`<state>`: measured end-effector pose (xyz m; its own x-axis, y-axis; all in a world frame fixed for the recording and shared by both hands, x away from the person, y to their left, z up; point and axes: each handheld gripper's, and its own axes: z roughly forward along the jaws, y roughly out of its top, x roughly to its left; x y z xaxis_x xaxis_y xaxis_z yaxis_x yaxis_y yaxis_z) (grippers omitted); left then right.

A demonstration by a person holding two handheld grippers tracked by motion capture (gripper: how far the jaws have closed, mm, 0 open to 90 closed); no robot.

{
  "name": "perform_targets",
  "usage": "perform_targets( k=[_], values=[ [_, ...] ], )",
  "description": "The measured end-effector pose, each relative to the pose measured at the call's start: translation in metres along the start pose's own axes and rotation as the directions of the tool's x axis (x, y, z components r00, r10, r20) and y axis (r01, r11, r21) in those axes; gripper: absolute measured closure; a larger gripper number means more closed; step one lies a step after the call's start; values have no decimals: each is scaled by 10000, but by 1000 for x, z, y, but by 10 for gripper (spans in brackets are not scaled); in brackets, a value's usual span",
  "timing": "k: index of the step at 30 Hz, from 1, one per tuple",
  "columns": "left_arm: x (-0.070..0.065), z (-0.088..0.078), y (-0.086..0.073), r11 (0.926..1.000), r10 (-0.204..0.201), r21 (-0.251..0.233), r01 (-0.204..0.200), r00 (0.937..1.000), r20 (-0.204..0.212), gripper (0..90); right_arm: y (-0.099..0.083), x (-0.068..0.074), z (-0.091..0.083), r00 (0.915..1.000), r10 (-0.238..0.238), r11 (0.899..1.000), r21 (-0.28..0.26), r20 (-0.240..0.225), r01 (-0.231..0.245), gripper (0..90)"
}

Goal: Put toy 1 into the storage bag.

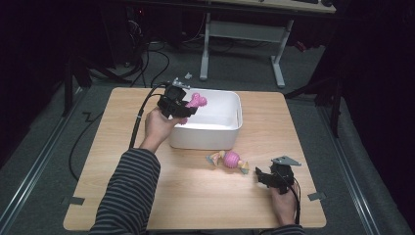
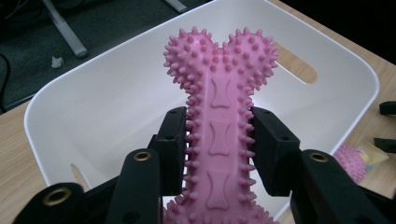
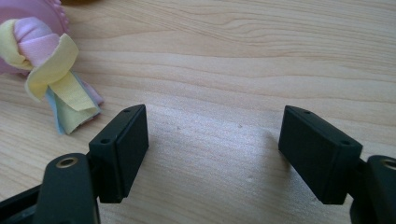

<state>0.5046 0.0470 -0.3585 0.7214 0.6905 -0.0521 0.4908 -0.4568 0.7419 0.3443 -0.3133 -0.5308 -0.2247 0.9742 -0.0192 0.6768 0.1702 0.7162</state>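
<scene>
A pale wooden counter point(image 1: 195, 196) stands in a dim room with cables on the grey floor. Over it, my left gripper point(image 2: 219, 140) has its jaws pinching the shaft of a pink spiky bone toy point(image 2: 218, 121), held above the left end of a white plastic bin point(image 1: 215, 134); the toy's knobbed end points out over the bin's hollow. In front of the bin lies a pink ball toy with yellow and blue fabric knots point(image 1: 230, 160). Near the counter's right front corner my right gripper point(image 3: 212, 149) sits low over bare wood, its jaws spread wide with nothing between them, the fabric toy just beside it.
</scene>
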Motion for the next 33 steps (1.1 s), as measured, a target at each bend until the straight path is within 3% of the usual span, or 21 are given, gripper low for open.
perform_targets(
  k=[5,14,26,33],
  values=[
    [3,7,0,9997,96,210,-90,9997,-246,583,0,0,0,10000,-2,10000,1,-1,2,244],
    [3,17,-4,9982,356,496,-344,9991,-242,579,0,0,0,10000,-6,10000,-1,1,6,244],
    [11,24,-15,9966,79,825,-53,9995,-321,577,0,0,0,10000,-30,10000,-20,3,30,244],
    [8,30,-16,9942,180,1066,-134,9989,-422,563,0,0,0,10000,-34,10000,-22,4,34,244]
  ],
)
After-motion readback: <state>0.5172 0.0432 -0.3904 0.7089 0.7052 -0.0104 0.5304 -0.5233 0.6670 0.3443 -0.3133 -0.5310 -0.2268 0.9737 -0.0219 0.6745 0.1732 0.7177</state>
